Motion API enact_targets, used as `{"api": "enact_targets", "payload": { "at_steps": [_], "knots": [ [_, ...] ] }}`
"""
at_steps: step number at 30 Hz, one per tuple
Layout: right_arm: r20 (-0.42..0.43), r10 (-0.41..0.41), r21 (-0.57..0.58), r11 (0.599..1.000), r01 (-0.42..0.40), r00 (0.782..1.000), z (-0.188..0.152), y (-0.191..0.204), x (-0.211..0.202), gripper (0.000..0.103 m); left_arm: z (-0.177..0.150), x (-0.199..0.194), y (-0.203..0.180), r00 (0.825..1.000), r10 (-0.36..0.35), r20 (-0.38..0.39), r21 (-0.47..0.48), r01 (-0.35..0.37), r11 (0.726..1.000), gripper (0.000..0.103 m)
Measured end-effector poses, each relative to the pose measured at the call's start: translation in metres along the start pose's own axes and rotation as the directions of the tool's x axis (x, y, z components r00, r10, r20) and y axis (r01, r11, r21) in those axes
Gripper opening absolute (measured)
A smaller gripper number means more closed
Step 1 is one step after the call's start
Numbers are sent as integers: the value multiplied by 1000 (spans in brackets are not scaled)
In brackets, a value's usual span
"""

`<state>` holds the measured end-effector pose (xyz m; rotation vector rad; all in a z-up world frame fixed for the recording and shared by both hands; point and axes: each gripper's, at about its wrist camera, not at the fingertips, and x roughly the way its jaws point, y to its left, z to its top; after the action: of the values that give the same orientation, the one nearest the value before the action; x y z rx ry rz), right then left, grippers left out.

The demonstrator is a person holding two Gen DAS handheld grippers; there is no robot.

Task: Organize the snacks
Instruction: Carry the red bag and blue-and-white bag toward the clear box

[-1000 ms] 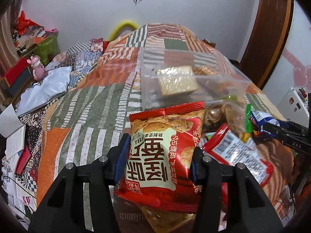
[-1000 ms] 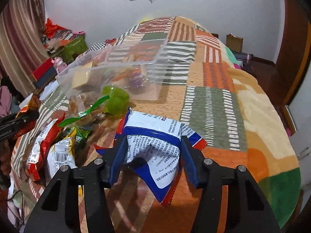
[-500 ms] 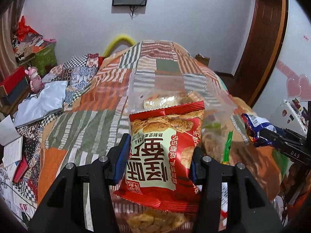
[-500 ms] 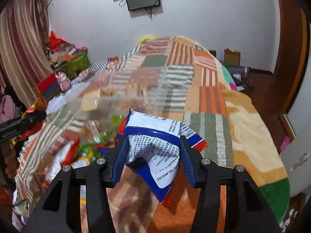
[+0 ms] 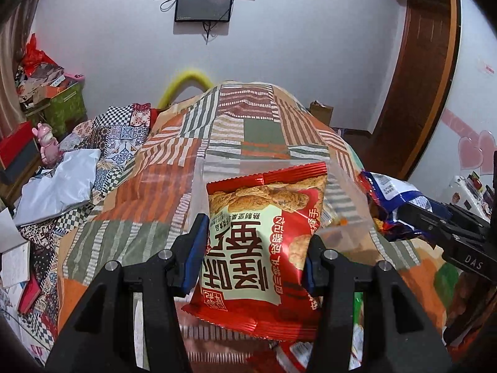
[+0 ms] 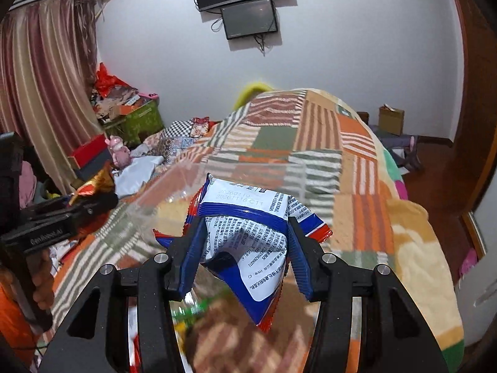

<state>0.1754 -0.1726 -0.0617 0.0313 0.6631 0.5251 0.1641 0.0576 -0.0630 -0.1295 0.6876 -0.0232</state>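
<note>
My left gripper (image 5: 253, 242) is shut on a red snack bag (image 5: 264, 242) with a biscuit picture, held up above the bed. Just beyond it stands a clear plastic bin (image 5: 351, 208) on the patchwork blanket. My right gripper (image 6: 245, 245) is shut on a crumpled blue and white snack packet (image 6: 248, 233), also lifted, with the clear bin (image 6: 217, 177) right behind it. In the left wrist view that right gripper (image 5: 403, 208) and its blue packet (image 5: 388, 189) show at the right. The left gripper (image 6: 105, 199) appears at the left edge of the right wrist view.
A patchwork blanket (image 5: 254, 130) covers the bed. More snack packets (image 6: 192, 314) lie blurred below the grippers. A green box (image 5: 65, 105), a pink toy (image 5: 48, 149) and papers crowd the left side. A wooden door (image 5: 416, 87) stands at the right.
Both grippers have risen with their packets and tilted up. The bin and loose snacks slid down in view, while the wall screens came into sight.
</note>
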Motion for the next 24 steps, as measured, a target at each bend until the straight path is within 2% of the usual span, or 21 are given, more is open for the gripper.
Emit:
{"api": "enact_targets", "payload": {
  "at_steps": [10, 15, 21, 24],
  "knots": [
    [-61, 31, -24, 999, -32, 998, 19, 9, 53, 48, 17, 52, 12, 998, 17, -55, -10, -17, 1000, 51],
    [-108, 50, -40, 998, -55, 993, 16, 15, 77, 48, 19, 75, 18, 996, 30, -83, -9, -31, 999, 51],
    [-152, 64, -56, 996, -73, 986, 10, 21, 96, 48, 26, 87, 14, 996, 56, -63, 37, -54, 998, 51],
    [-155, 44, -75, 996, -56, 987, 8, 22, 99, 48, 27, 97, 13, 995, 39, -88, 29, -37, 999, 50]
  ]
}}
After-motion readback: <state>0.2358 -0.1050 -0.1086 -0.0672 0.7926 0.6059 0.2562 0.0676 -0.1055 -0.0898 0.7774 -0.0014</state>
